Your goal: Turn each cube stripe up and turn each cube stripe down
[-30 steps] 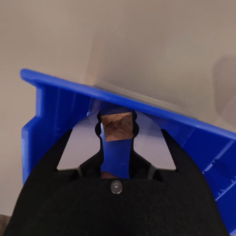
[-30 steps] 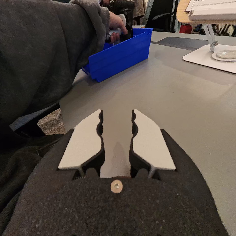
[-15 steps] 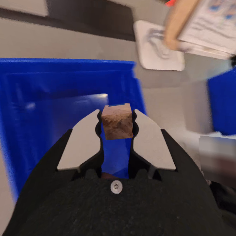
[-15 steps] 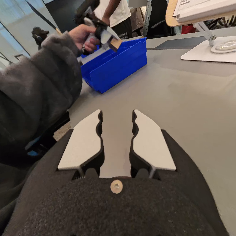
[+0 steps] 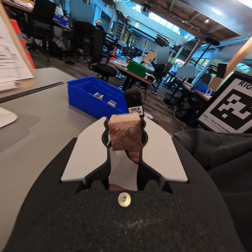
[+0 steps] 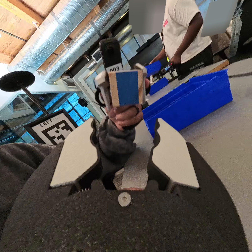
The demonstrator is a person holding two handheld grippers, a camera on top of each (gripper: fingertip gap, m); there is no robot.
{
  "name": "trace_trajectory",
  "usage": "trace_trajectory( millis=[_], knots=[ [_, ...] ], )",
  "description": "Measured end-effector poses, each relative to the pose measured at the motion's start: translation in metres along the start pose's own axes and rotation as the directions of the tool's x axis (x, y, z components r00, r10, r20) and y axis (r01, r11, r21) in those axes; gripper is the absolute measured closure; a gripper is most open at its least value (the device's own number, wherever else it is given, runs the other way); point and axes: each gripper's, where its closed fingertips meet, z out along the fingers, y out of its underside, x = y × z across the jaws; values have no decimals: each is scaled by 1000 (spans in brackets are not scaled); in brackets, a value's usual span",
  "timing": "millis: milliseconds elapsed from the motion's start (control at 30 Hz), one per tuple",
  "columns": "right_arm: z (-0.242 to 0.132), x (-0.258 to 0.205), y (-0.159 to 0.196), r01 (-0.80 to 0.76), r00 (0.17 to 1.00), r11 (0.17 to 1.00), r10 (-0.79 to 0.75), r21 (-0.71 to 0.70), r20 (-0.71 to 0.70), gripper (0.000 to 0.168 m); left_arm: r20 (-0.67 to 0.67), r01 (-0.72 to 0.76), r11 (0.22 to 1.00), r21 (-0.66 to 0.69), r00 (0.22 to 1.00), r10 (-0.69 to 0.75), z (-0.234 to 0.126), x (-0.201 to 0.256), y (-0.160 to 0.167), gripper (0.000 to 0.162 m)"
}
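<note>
Left gripper is clamped on the cube, held aloft; right gripper stands apart, empty. Risk: the cube may slip during handover if released early.

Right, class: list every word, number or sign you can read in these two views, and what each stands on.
I won't quote writing; here is what bears it.
White sticker on a black camera.
Framed marker board, black and white.
Paper sheet, far left: blurred.
Red print on a white T-shirt: too small.
</note>
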Motion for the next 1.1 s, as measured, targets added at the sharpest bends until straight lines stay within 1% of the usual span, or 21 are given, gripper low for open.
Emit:
trace_trajectory(
  millis=[133,167,200,233,267,333,467,500,533,567,600,633,667,700,733,800,867,933,967,1033,1100],
  knots=[
    [-2,1,-23,-6,1000,992,4,124,15,93,-66,24,1000,3,998,-24,28,4,11,118],
    [-5,2,-25,-11,1000,991,8,135,24,101,-72,34,999,6,997,-33,32,3,14,118],
    [-7,4,-21,-12,1000,994,9,106,26,122,-82,48,999,9,996,-47,35,2,17,117],
    [-10,5,-15,-16,999,999,14,52,29,122,-97,71,997,5,993,-70,37,2,21,117],
    [-13,8,-13,-8,1000,999,8,31,13,123,-101,85,996,9,991,-83,39,0,24,117],
    [-17,12,-13,3,1000,999,-2,32,-14,123,-97,97,995,8,991,-95,40,-3,29,117],
    [-15,15,-8,-17,1000,1000,18,23,-6,123,-67,117,993,-20,991,-118,37,-5,32,117],
    [-15,15,-8,-10,1000,1000,10,16,-10,123,-64,131,991,-18,989,-132,34,-3,32,112],
    [-15,16,-9,-1,1000,1000,1,17,-21,123,-62,145,989,-8,987,-145,29,1,31,100],
    [-16,16,-10,2,1000,1000,-2,21,-26,123,-35,159,987,-5,987,-159,23,3,32,89],
    [-17,16,-12,1,1000,1000,0,26,-29,123,22,167,986,-14,986,-167,15,1,38,84],
    [-19,17,-13,1,999,1000,0,27,-40,123,111,165,986,-27,981,-161,6,-4,49,79],
    [-22,19,-14,9,998,1000,-7,26,-57,123,244,164,986,-37,958,-150,-5,-16,64,79],
    [-24,21,-14,20,997,1000,-18,20,-75,123,393,162,986,-41,910,-133,-18,-31,83,80],
    [-25,24,-14,31,995,999,-30,9,-98,123,505,144,989,-33,856,-108,-31,-42,100,81],
    [-27,30,-13,44,989,999,-45,-8,-140,124,618,87,996,-12,784,-61,-51,-51,127,86],
    [-29,35,-13,56,983,998,-60,-25,-176,123,673,14,1000,-22,739,5,-64,-53,139,94],
    [-30,38,-14,82,970,994,-95,-65,-225,123,684,-39,998,-52,727,63,-67,-50,136,95],
    [-33,37,-19,111,956,989,-133,-96,-263,123,684,-48,998,-47,726,67,-67,-49,132,95],
    [-48,30,-43,187,900,966,-240,-177,-364,123,641,-41,998,-45,765,61,-61,-41,131,96],
    [-85,25,-76,188,799,943,-309,-273,-516,123,618,-33,998,-55,784,60,-58,-37,134,98]
  ],
)
